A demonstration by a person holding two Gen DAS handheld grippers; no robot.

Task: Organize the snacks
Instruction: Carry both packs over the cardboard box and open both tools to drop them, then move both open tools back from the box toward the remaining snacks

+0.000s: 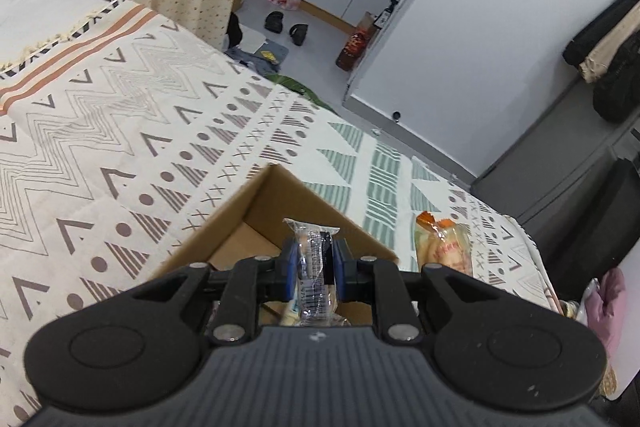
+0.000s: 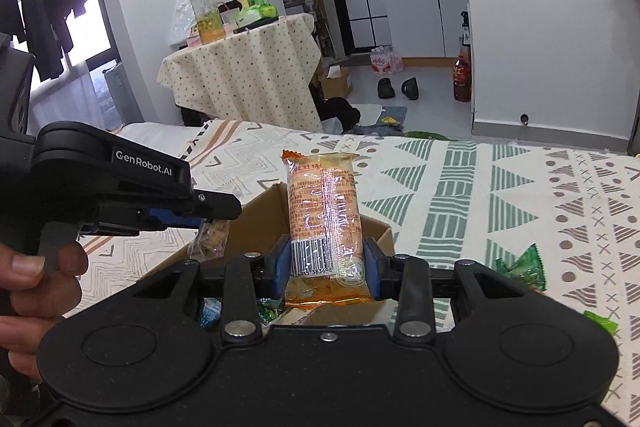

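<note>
My left gripper [image 1: 312, 259] is shut on a clear-wrapped snack [image 1: 314, 263] with dark print, held over an open cardboard box [image 1: 288, 199] on the patterned bed cover. My right gripper [image 2: 326, 263] is shut on an orange biscuit packet [image 2: 324, 207], upright above the box's [image 2: 260, 215] near right corner. The right wrist view shows the left gripper [image 2: 216, 217] from the side, a hand on its handle and its snack [image 2: 212, 239] hanging into the box. A few small packets [image 2: 268, 311] lie inside the box. The orange packet [image 1: 442, 251] shows right of the box.
Green candy wrappers [image 2: 524, 267] lie on the bed cover [image 2: 500, 195] to the right of the box. Beyond the bed stands a cloth-covered table [image 2: 248, 75] with bottles. Shoes [image 2: 400, 87] and a bottle [image 2: 462, 79] are on the floor.
</note>
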